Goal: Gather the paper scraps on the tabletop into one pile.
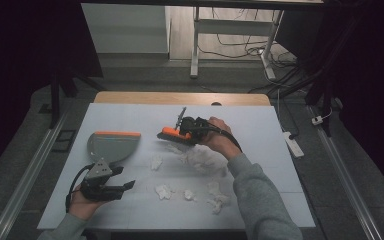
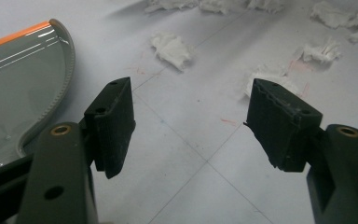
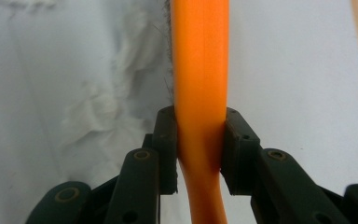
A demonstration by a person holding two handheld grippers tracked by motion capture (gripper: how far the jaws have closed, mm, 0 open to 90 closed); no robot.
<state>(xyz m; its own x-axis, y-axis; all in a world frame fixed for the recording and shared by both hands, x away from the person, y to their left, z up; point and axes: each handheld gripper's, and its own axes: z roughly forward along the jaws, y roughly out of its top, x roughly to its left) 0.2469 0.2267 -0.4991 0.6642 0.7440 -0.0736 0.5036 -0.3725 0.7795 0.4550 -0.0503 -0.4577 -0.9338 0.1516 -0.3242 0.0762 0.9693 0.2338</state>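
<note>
Presently the right gripper (image 3: pixel 199 140) is clamping the brush (image 1: pixel 172 134) to sweep scraps (image 1: pixel 163 191), while the left gripper (image 2: pixel 193 126), jaws wide and empty, is waiting beside the dustpan (image 1: pixel 111 145).

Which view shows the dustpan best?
High view: the whole grey dustpan with its orange edge lies on the table, just ahead of the left gripper. Left gripper view catches part of its rim and orange edge at the frame's left.

No readable text, labels, numbers anywhere.
</note>
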